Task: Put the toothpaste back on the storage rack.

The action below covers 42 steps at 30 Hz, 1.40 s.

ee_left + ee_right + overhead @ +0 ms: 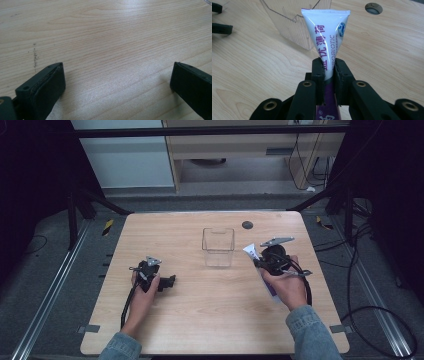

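A white and purple toothpaste tube (325,35) is pinched between the jaws of my right gripper (329,68), its flat crimped end pointing away from the camera. In the high view the right gripper (265,260) holds the tube (251,252) off the table, just right of a clear plastic box (218,246). That box (294,22) stands open-topped behind the tube. My left gripper (167,282) rests low over the table at the left, and its jaws (117,82) stand wide apart over bare wood with nothing between them.
The wooden table (200,320) has a round dark hole (247,225) near its far edge, also seen as a hole (374,8) from the right gripper. Cables trail off the table's right side. Dark frame legs stand behind the table.
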Tool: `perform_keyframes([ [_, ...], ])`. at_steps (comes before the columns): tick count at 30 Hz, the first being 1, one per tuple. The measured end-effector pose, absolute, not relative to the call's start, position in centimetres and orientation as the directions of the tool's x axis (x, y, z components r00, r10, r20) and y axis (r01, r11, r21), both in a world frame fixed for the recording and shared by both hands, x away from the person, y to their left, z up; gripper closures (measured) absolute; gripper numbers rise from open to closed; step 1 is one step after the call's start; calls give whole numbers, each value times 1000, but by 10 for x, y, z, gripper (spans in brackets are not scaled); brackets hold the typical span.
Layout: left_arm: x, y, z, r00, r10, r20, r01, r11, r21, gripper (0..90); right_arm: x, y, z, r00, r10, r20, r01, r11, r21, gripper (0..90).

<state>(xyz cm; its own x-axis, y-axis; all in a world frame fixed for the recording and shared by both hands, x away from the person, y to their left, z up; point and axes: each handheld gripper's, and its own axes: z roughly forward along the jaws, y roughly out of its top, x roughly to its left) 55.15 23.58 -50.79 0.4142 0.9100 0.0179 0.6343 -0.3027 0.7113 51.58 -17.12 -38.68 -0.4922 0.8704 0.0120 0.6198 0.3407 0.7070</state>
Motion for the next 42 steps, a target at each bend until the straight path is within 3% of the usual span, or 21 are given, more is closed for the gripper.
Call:
perform_keyframes([
  [42, 551, 236, -508, 414, 910, 17, 634, -302, 712, 0, 546, -148, -311, -488, 867, 100, 474, 167, 864, 802],
])
